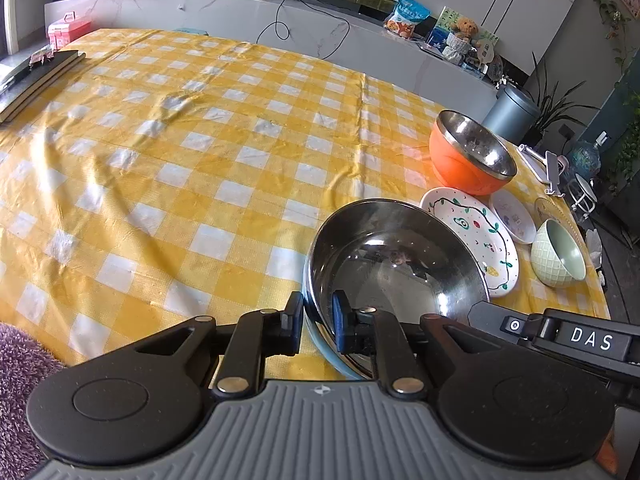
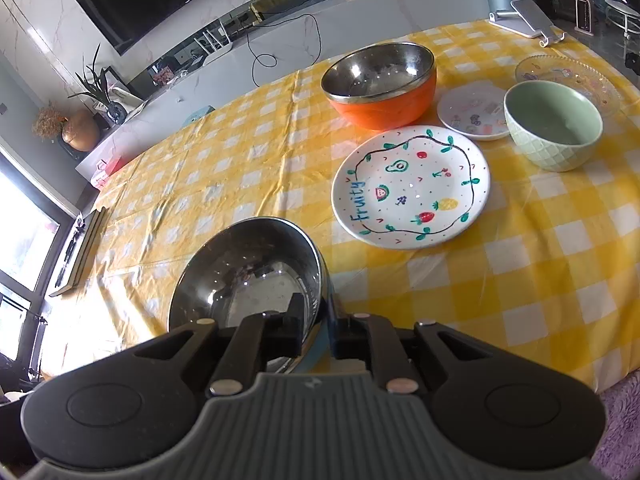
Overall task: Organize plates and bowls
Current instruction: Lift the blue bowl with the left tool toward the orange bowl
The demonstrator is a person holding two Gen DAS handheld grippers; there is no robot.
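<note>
Plainly, shiny steel bowl (image 2: 248, 272), blue-rimmed.

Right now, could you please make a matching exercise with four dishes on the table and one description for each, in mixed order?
Column 1:
1. steel bowl
2. orange bowl
3. fruit-pattern plate
4. green bowl

Column 2:
A. lies flat, says "Fruity"
B. steel inside, farthest back
C. rim between the fingers of both grippers
D. pale, textured outside

Pairs: 1-C, 2-B, 3-A, 4-D

Three bowls: a steel one (image 2: 256, 264), an orange one (image 2: 380, 84), a green one (image 2: 554, 124). Three plates: fruit-patterned (image 2: 412, 188), small white (image 2: 472, 114), clear glass (image 2: 568, 76).
</note>
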